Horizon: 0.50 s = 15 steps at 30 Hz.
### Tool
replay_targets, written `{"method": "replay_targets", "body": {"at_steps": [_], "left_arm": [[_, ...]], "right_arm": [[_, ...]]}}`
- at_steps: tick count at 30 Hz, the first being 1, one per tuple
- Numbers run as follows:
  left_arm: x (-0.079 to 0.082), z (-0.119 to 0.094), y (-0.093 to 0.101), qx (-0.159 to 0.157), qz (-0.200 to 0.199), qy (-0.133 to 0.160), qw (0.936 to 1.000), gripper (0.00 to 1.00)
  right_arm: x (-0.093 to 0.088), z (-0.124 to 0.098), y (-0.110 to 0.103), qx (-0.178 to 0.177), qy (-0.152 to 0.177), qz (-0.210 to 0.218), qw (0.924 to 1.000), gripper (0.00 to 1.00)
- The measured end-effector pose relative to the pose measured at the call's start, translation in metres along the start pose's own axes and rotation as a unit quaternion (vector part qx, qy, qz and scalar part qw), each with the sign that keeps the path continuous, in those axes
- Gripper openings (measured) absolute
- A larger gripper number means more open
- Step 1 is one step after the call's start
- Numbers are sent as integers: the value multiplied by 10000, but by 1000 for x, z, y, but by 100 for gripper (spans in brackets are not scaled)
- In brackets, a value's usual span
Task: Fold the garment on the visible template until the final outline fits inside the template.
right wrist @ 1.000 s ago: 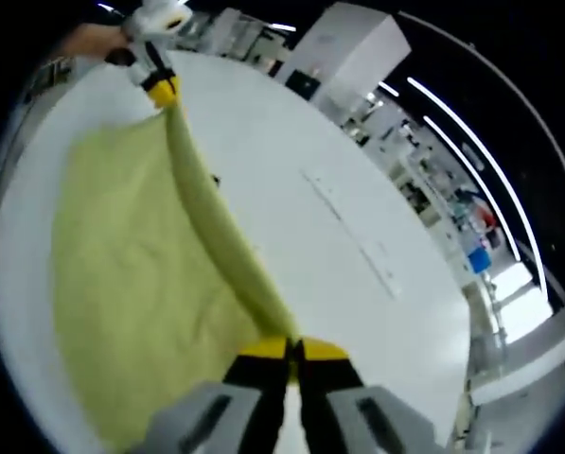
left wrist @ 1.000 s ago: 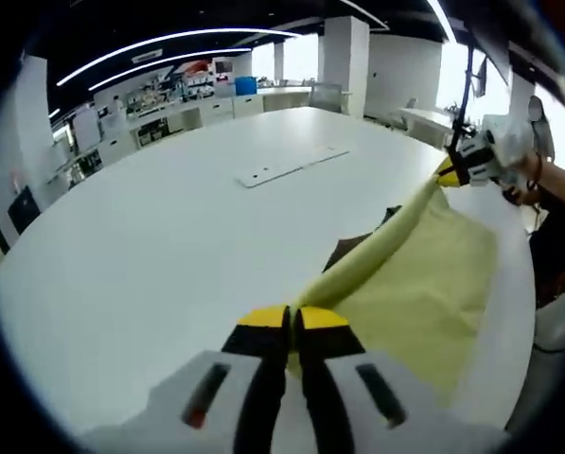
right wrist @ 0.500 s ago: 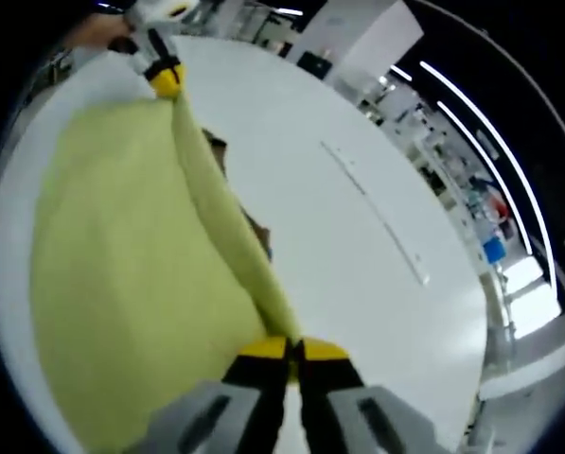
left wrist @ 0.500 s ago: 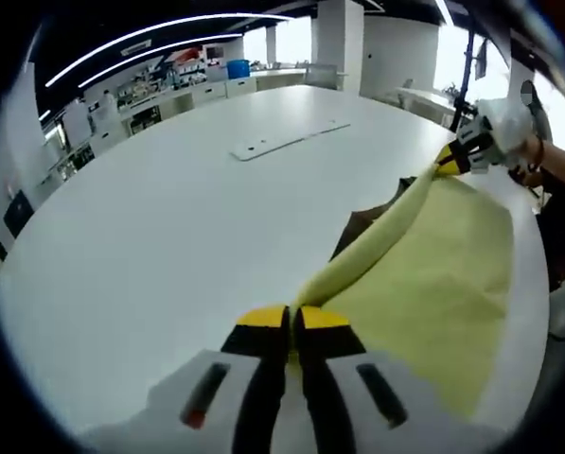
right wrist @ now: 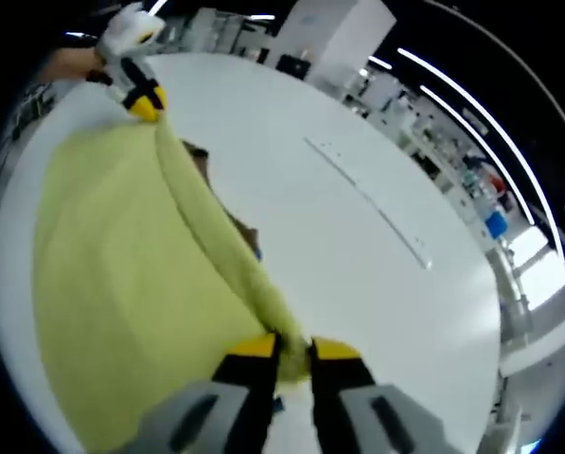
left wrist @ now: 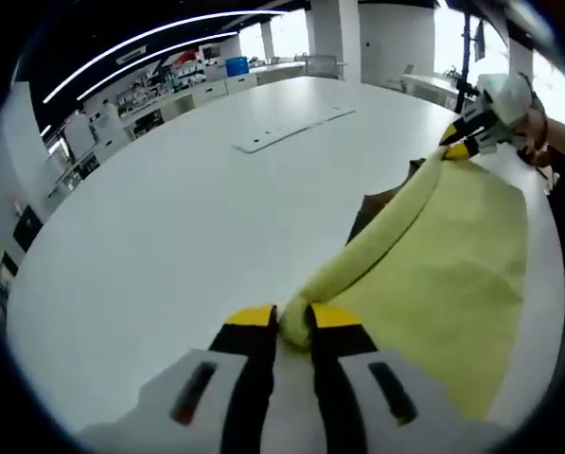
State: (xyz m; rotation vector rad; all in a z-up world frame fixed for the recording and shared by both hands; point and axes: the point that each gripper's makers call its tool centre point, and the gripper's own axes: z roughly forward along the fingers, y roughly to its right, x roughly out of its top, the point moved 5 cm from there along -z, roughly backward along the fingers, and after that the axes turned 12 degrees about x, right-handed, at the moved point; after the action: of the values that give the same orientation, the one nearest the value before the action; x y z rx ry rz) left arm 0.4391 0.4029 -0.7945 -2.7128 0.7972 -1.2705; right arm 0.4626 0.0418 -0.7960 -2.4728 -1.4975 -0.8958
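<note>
On the round white tabletop [left wrist: 150,218], near its edge, the pale yellow cloth garment [left wrist: 443,255] is spread, mid-fold; its rolled edge is clamped by left gripper [left wrist: 291,317] and right gripper [right wrist: 287,347]. Lowering and release are judged next.

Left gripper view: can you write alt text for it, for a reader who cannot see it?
The left gripper pinches one end of a rolled edge of a yellow garment on a white table. The right gripper grips the far end, a dark patch beside the roll.
</note>
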Motion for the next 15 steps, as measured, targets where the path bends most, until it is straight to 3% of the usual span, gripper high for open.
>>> {"method": "replay_targets", "body": {"at_steps": [3, 8, 15], "left_arm": [[2, -6, -6, 0, 20, 180, 9998, 12], [4, -21, -3, -264, 37, 541, 9982, 15], [2, -25, 5, -414, 375, 631, 9964, 17]], "right_arm": [[0, -7, -4, 169, 312, 297, 9989, 19], [-1, -17, -11, 459, 658, 548, 9953, 30], [-9, -19, -10, 410, 595, 467, 9963, 31]]}}
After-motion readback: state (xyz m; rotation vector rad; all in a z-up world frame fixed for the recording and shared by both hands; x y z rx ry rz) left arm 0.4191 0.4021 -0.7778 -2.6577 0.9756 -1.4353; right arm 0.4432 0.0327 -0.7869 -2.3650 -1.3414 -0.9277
